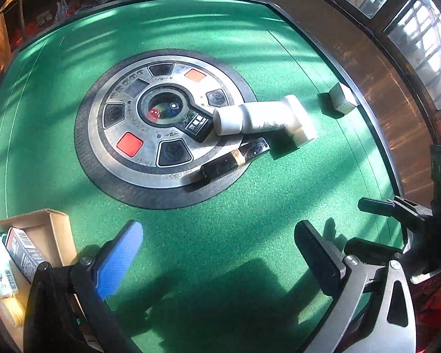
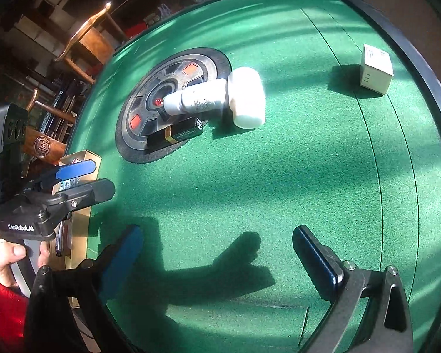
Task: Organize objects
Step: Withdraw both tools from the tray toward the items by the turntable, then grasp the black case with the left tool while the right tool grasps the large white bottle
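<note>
A white bottle (image 1: 250, 117) (image 2: 200, 101) lies on its side across the edge of the table's round control dial (image 1: 111, 135) (image 2: 132, 135), its end against a white block-shaped container (image 1: 300, 123) (image 2: 247, 97). A long black box (image 1: 235, 158) (image 2: 176, 136) lies just in front of them. A small white carton (image 1: 342, 98) (image 2: 376, 69) stands alone near the table's rim. My left gripper (image 1: 220, 256) (image 2: 103, 177) is open and holds nothing, beside the cardboard box (image 1: 56, 223) (image 2: 82, 214). My right gripper (image 2: 220, 259) (image 1: 370, 226) is open too, over bare felt.
The cardboard box at the table's near-left edge holds several packets and a pen. Green felt (image 1: 220, 206) covers the table inside a dark raised rim (image 2: 426, 67). A wooden chair (image 2: 85, 41) stands beyond the far edge. A hand (image 2: 6, 259) grips the left gripper's handle.
</note>
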Demonstrator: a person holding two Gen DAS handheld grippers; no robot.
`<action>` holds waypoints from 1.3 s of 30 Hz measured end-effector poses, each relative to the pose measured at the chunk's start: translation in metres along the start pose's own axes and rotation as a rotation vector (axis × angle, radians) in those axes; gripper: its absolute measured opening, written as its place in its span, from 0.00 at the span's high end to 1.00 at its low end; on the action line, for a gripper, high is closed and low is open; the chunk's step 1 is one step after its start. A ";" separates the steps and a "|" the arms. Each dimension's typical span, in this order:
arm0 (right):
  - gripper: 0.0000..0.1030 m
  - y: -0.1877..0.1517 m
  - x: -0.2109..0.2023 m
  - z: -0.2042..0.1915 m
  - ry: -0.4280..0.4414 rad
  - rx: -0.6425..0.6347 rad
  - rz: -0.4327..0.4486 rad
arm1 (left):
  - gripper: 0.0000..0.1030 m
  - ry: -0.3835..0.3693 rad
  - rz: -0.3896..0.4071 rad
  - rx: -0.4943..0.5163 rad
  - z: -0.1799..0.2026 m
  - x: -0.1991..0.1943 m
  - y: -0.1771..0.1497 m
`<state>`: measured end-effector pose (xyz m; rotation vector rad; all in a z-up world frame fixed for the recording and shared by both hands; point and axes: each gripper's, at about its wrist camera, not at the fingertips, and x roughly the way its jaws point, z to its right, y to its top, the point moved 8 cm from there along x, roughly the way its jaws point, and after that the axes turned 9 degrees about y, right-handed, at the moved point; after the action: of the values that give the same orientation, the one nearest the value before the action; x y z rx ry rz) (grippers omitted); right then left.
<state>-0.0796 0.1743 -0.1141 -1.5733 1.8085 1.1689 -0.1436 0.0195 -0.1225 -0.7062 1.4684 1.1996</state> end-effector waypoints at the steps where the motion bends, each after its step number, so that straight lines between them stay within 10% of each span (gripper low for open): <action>1: 0.00 -0.001 -0.002 0.003 -0.002 0.009 0.003 | 0.00 0.000 0.001 0.011 0.002 0.004 0.006; 6: 0.00 -0.007 -0.008 0.012 -0.008 0.039 0.016 | 0.03 0.013 0.011 0.071 0.020 0.024 0.028; 10: 0.00 -0.011 -0.012 0.018 -0.014 0.054 0.021 | 0.24 0.046 0.019 0.107 0.028 0.037 0.039; 19: 0.00 -0.017 -0.020 0.031 -0.027 0.099 0.039 | 0.27 0.070 0.022 0.190 0.045 0.053 0.053; 39: 0.00 0.003 -0.013 0.029 -0.016 0.087 0.027 | 0.83 0.099 0.012 0.175 0.033 0.048 0.031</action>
<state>-0.0841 0.2059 -0.1180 -1.4909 1.8497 1.0964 -0.1725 0.0681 -0.1564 -0.6455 1.6392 1.0431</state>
